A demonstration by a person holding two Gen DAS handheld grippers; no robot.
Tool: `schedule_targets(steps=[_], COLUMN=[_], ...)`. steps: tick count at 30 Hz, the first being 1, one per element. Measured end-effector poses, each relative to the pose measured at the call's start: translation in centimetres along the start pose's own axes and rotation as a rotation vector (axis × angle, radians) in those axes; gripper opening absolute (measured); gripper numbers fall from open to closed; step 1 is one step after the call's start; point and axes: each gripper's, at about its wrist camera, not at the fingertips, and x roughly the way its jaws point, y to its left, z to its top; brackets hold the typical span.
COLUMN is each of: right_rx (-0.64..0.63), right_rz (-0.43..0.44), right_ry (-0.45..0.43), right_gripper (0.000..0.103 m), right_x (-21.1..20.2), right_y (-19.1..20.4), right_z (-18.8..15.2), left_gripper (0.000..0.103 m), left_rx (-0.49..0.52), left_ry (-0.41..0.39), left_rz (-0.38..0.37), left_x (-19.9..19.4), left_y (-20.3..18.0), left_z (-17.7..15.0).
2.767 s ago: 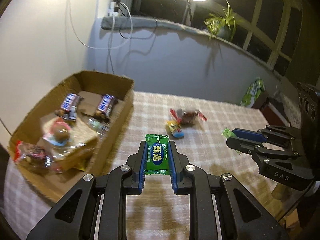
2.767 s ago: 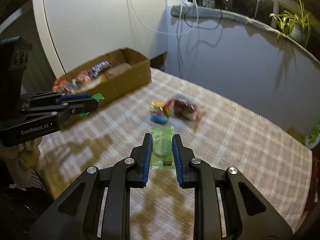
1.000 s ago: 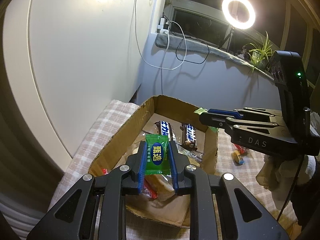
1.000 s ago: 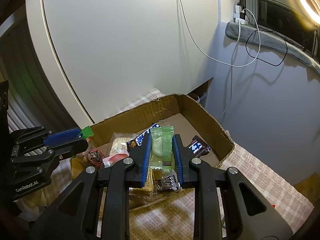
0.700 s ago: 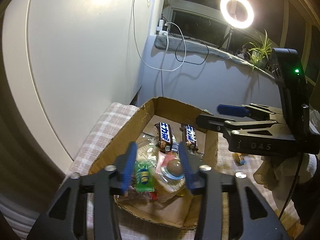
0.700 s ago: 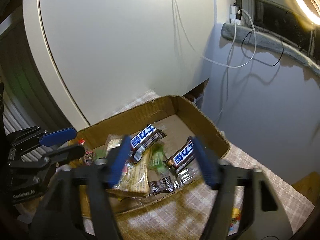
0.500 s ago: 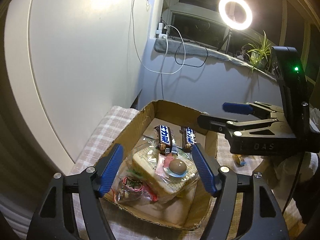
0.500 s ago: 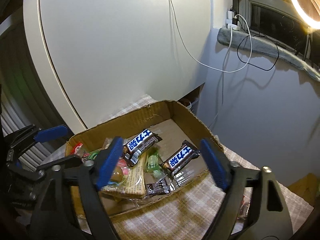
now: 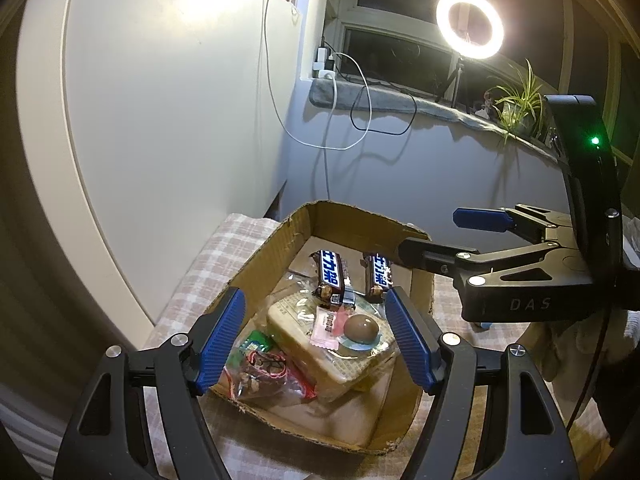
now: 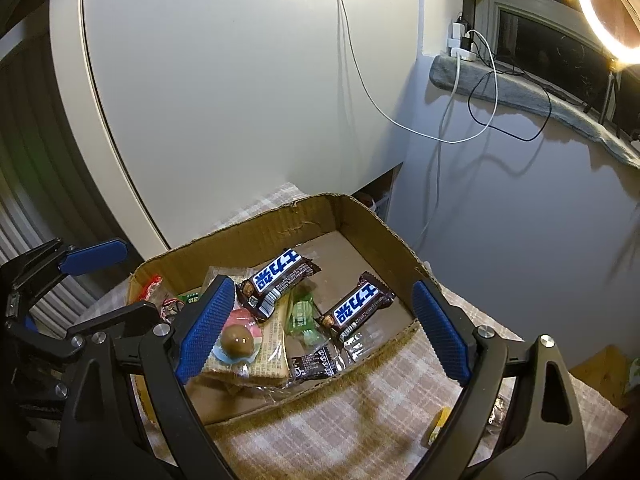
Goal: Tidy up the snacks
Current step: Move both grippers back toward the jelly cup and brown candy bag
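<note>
Both grippers hang over the cardboard box (image 10: 280, 224) of snacks. The left gripper (image 9: 316, 336) and right gripper (image 10: 320, 332) stand wide apart, empty.

Left wrist view: aimed down-forward over own tool (image 9: 316, 336), close above cardboard box (image 9: 256, 264). Right wrist view: same tilt, from box's other side, equally close. Shared: box, each other's tool.

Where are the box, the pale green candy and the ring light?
box (image 10: 256, 232), right wrist view, inner back wall
pale green candy (image 10: 301, 314), right wrist view, wrapper middle
ring light (image 9: 445, 30), left wrist view, glowing rim
</note>
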Motion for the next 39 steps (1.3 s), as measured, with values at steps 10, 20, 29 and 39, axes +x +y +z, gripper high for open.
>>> schedule_targets(steps=[10,20,29,39], right_rx=[0.004,0.039,0.075,0.196], right_rz=[-0.011,-0.048,-0.095,-0.174], right_ry=[-0.009,-0.034,-0.083,-0.05], right_gripper=[0.093,0.092,0.092,0.093], right_x=[-2.1,-5.2,-8.6,-11.4], right_y=[-0.2,-1.9,-4.6,-10.9], right_z=[-0.8,-2.6,-5.6,-9.9], left_gripper=[0.073,0.073,0.073,0.073], left_rx=[0.011,0.041,0.066,0.093], left_ry=[-0.015,-0.024,-0.006,0.063], left_rz=[-0.017,-0.043,-0.081,-0.171], left_x=[-1.0,-1.9,-1.7,0.4], left_y=[-1.1,-3.5,-6.2,-10.7], left_z=[-0.1,-0.4,-1.3,-3.0])
